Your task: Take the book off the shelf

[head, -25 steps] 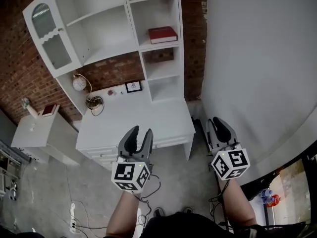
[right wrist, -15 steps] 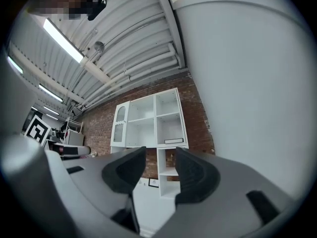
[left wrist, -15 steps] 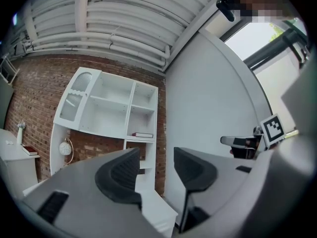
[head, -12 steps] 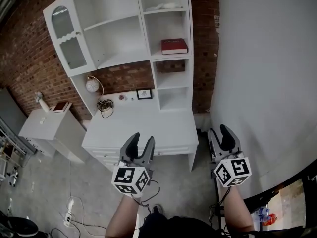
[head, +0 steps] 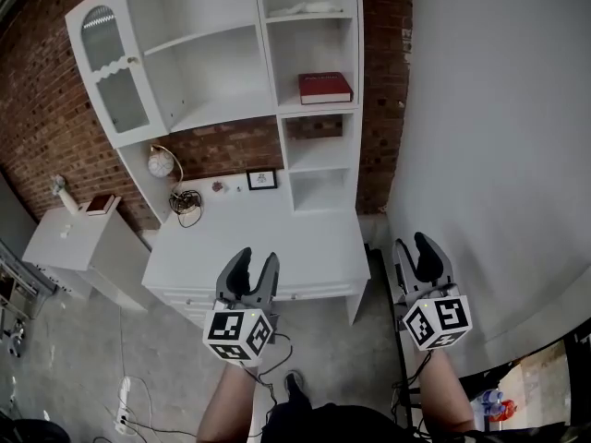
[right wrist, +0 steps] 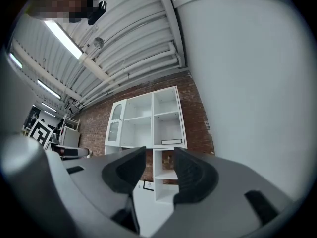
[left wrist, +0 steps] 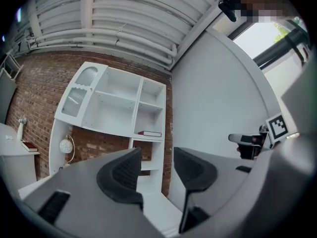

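Grey fingers, left: the fingers point(left wrist: 121, 175) of the left gripper point(head: 249, 258) stand part-way apart, with nothing between them.
Grey fingers, right: the right gripper point(head: 420, 245) has its fingers spread wide, and it is empty too.
Counter: a white counter point(head: 268, 238) lies just ahead of both grippers, between them and the shelf.
Book: the red book point(head: 325, 88) lies flat in the right column of the white shelf point(head: 262, 63), in the second compartment from the top. It is well apart from both grippers.
Risk, reach: the book sits high and beyond the counter. A stretched, unsteady reach could knock a gripper against the shelf's upright or the board above.
Risk, grip: lying flat, the book offers only a thin front edge. A shallow pinch could let it slip, tip out and drop onto the counter.
Risk, mix-up: another red book point(head: 100, 204) lies on the low cabinet point(head: 74, 247) at far left, not on the shelf.
Hard to tell: the book's cover print, its thickness and how far back it reaches. It is tiny in both gripper views.
Cut off: the person's arms and body run off the bottom edge of the head view.
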Motion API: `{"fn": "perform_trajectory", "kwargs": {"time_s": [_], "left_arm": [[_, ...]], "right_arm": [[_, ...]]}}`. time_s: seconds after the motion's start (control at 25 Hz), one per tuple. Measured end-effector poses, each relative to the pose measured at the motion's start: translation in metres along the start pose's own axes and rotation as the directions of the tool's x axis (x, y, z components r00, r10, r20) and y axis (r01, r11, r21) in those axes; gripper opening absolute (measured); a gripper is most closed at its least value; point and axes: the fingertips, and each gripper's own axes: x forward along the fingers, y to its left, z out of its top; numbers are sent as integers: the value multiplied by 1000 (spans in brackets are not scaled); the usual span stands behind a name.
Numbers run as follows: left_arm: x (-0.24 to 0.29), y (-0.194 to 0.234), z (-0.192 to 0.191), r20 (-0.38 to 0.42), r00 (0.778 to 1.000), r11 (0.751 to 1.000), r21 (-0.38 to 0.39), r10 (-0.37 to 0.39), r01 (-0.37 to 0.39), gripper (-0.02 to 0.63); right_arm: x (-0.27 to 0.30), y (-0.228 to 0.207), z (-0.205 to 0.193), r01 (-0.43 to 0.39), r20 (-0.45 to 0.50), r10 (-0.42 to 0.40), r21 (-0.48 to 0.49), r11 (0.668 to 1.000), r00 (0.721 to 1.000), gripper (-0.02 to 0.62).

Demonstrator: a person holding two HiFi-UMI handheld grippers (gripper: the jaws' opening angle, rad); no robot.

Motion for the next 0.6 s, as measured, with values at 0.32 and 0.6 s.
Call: {"fn": "perform_trajectory", "kwargs": {"time_s": [0.32, 0.6], "left_arm": [[71, 61, -11, -12, 996, 994, -61, -89, 88, 195], [119, 114, -29, -34, 990, 988, -78, -138, 135, 195]], "right_arm": [[69, 7, -16, 82, -31, -83, -26, 996, 996, 167], [124, 23, -36, 141, -80, -146, -64, 988, 986, 161]]}}
